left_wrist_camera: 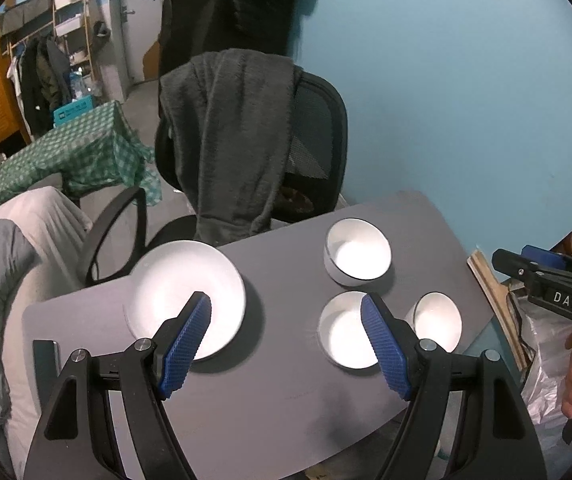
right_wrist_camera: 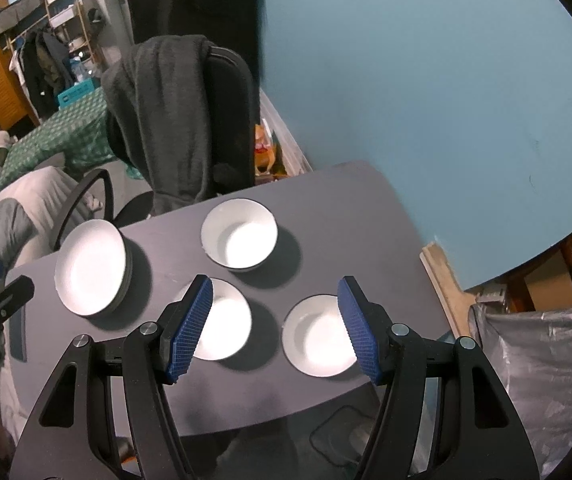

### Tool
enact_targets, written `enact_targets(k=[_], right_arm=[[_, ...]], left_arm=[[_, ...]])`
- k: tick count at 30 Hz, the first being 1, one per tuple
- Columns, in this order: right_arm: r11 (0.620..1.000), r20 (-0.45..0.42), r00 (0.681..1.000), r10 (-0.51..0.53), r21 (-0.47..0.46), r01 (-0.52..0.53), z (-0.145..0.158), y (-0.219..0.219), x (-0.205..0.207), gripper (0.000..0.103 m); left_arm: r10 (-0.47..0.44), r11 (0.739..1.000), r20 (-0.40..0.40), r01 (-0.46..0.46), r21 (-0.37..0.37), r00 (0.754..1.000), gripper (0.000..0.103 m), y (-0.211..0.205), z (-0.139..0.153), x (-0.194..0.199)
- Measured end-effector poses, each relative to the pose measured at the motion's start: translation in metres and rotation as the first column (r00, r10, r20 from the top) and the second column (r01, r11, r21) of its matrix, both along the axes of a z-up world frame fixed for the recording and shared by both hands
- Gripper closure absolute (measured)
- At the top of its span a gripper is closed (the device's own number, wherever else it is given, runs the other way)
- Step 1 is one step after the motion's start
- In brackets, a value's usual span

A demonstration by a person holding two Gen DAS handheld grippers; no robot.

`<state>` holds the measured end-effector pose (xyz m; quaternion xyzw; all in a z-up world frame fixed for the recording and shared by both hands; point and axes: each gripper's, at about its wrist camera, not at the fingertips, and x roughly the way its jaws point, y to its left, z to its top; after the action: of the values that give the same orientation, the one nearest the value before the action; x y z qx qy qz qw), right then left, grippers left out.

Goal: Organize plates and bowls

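Note:
A small dark grey table (left_wrist_camera: 278, 380) carries a white plate (left_wrist_camera: 188, 300) at its left; in the right wrist view the plate (right_wrist_camera: 90, 268) looks like the top of a stack. Three white bowls stand to its right: a far bowl (left_wrist_camera: 358, 254) (right_wrist_camera: 240, 234), a middle bowl (left_wrist_camera: 340, 336) (right_wrist_camera: 230, 320) and a right bowl (left_wrist_camera: 438, 320) (right_wrist_camera: 318, 336). My left gripper (left_wrist_camera: 286, 304) hangs open above the table between the plate and the middle bowl, holding nothing. My right gripper (right_wrist_camera: 272, 284) hovers open and empty over the gap between the middle and right bowls.
A black office chair (left_wrist_camera: 314, 132) draped with a grey garment (left_wrist_camera: 230, 140) stands behind the table against the blue wall (left_wrist_camera: 466, 100). A plastic bag (right_wrist_camera: 546, 360) and a wooden board (right_wrist_camera: 442, 280) sit right of the table. A bed with a green checked cloth (left_wrist_camera: 74, 156) lies left.

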<state>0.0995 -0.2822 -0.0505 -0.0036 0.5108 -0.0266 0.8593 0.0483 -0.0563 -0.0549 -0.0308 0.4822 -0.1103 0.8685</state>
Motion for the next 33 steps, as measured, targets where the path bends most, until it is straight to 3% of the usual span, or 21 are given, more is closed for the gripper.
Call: enact_targets(k=[12,18,26,33], right_arm=[[0.999,-0.055,0.998,0.034,0.013,-0.033,-0.023,-0.039,0.026,0.039],[0.996,-0.108,0.991,0.085,0.036,-0.082,-0.046,-0.047,0.044,0.039],[0.975,-0.189,0.961,0.203,0.125,-0.182,-0.095,-0.042,0.068,0.039],[0.942,-0.269,0.909,0.318,0.202,-0.269,-0.139,-0.019,0.079,0.039]], left_arm=[[0.001,1.000,-0.068,0.000,0.018,0.998,0.024,-0.049,-0.023,0.019],[0.043,0.999,-0.130,-0.040,0.024,0.991,0.024,-0.059,-0.049,0.026],[0.102,0.994,-0.218,-0.090,0.064,0.971,0.024,-0.062,-0.098,0.029],[0.131,0.991,-0.278,-0.114,0.076,0.952,0.024,-0.063,-0.133,0.032]])
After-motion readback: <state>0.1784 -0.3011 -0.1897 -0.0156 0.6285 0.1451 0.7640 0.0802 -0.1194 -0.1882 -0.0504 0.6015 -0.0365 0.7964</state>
